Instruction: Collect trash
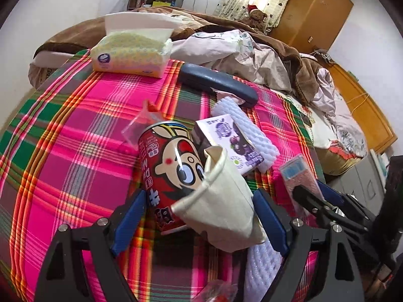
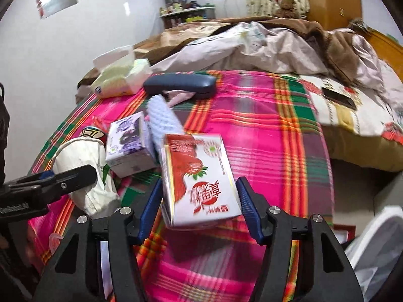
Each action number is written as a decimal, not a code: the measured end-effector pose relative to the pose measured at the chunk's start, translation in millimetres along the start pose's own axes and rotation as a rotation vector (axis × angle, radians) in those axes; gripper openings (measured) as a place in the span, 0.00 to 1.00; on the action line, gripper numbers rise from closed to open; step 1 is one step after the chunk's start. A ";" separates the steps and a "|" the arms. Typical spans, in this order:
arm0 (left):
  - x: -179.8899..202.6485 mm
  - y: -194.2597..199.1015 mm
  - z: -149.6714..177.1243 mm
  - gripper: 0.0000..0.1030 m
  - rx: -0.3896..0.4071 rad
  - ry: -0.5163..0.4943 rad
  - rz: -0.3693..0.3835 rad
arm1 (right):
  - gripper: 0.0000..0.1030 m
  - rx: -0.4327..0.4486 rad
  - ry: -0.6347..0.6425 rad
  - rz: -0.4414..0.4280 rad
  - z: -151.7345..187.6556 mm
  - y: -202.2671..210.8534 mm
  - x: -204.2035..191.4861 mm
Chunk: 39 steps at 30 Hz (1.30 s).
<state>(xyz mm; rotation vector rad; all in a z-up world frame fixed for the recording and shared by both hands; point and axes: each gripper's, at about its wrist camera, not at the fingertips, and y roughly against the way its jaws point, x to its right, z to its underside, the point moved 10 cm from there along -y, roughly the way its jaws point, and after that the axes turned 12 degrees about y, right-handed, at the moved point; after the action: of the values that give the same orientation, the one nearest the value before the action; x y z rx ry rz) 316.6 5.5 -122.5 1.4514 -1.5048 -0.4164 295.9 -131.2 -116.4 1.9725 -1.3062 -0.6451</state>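
My left gripper (image 1: 200,216) stands wide around a cream paper cup (image 1: 221,206) lying tipped on the plaid cloth, with a red cartoon can (image 1: 168,173) beside it; the pads do not clearly press either. It also shows in the right wrist view (image 2: 63,183) at the cup (image 2: 83,173). My right gripper (image 2: 199,206) is shut on a red strawberry milk carton (image 2: 199,176), held above the cloth; it shows in the left wrist view (image 1: 299,173). A purple grape carton (image 1: 231,143) and white foam netting (image 1: 249,130) lie behind the can.
A tissue pack (image 1: 131,52) and a dark glasses case (image 1: 216,83) lie at the far side of the plaid cloth (image 2: 264,138). A clear plastic wrapper (image 1: 138,123) lies left of the can. Rumpled bedding (image 2: 252,50) beyond. A white bin liner (image 2: 372,251) is at lower right.
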 end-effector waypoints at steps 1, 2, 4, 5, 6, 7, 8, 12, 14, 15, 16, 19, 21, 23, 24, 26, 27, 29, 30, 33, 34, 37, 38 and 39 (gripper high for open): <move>2.5 -1.0 0.4 0.84 0.001 -0.006 -0.005 | 0.59 0.006 -0.008 -0.003 0.7 1.9 2.0; 6.0 -2.4 0.7 0.84 0.004 -0.012 -0.011 | 0.59 0.007 -0.017 0.004 2.7 4.5 4.8; 11.4 -2.7 2.0 0.83 0.022 -0.045 -0.033 | 0.59 0.016 -0.016 0.020 5.2 9.1 8.1; 13.7 -2.8 2.6 0.82 0.025 -0.051 -0.037 | 0.59 0.018 -0.015 0.020 5.9 10.7 9.1; 17.6 -4.0 3.7 0.82 0.023 -0.061 -0.036 | 0.59 0.015 -0.014 0.028 7.7 12.4 11.0; 19.9 -4.9 4.1 0.81 0.022 -0.069 -0.039 | 0.59 0.013 -0.015 0.033 8.9 13.6 13.0; 22.0 -7.4 4.7 0.81 0.021 -0.074 -0.045 | 0.59 0.015 -0.018 0.033 9.4 14.8 14.4; 27.7 -14.2 4.2 0.81 0.023 -0.093 -0.062 | 0.59 0.016 -0.042 0.033 14.6 17.1 22.4; 30.6 -17.0 4.2 0.81 0.022 -0.102 -0.065 | 0.59 0.013 -0.054 0.030 17.6 16.6 25.4; 31.0 -19.6 3.7 0.81 0.021 -0.107 -0.075 | 0.59 0.013 -0.057 0.031 18.6 16.7 26.8; 31.3 -21.3 4.0 0.81 0.021 -0.111 -0.078 | 0.59 0.014 -0.062 0.030 19.3 16.9 28.3; 33.1 -22.1 4.5 0.81 0.027 -0.121 -0.094 | 0.59 0.015 -0.078 0.024 21.0 16.6 30.1; 35.4 -22.3 6.8 0.79 0.027 -0.128 -0.092 | 0.59 0.014 -0.081 0.025 22.3 16.0 30.2; 36.4 -21.0 7.3 0.77 0.037 -0.146 -0.103 | 0.59 0.016 -0.085 0.020 22.3 15.2 29.5; 36.7 -19.7 7.7 0.75 0.037 -0.145 -0.099 | 0.59 0.016 -0.088 0.017 22.5 15.1 29.0; 37.8 -16.8 9.2 0.73 0.032 -0.144 -0.081 | 0.59 0.020 -0.089 0.015 23.2 16.2 28.9; 38.3 -15.9 11.1 0.73 0.026 -0.145 -0.070 | 0.59 0.021 -0.088 0.016 23.6 16.7 28.7; 40.1 -14.3 14.5 0.72 0.020 -0.153 -0.062 | 0.59 0.022 -0.085 0.023 25.1 18.1 28.4; 40.5 -12.3 16.4 0.72 0.018 -0.158 -0.057 | 0.59 0.022 -0.085 0.025 25.7 18.8 28.3; 42.7 -8.7 21.3 0.71 0.013 -0.168 -0.044 | 0.59 0.029 -0.092 0.025 27.0 22.3 27.8; 43.2 -8.0 22.6 0.71 0.013 -0.174 -0.043 | 0.59 0.031 -0.094 0.027 27.3 23.7 27.7; 43.3 -1.4 26.5 0.71 0.009 -0.179 -0.029 | 0.59 0.037 -0.094 0.030 27.4 26.8 26.3; 43.8 0.8 27.6 0.71 0.009 -0.180 -0.023 | 0.59 0.039 -0.095 0.033 27.8 27.8 26.0; 44.5 3.0 29.1 0.71 0.008 -0.188 -0.021 | 0.59 0.039 -0.095 0.033 27.8 27.8 26.0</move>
<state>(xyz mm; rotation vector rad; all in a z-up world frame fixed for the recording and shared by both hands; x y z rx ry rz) 299.5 -44.5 -116.4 1.4677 -1.6416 -0.5734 269.4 -170.1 -114.3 1.9676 -1.4152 -0.7100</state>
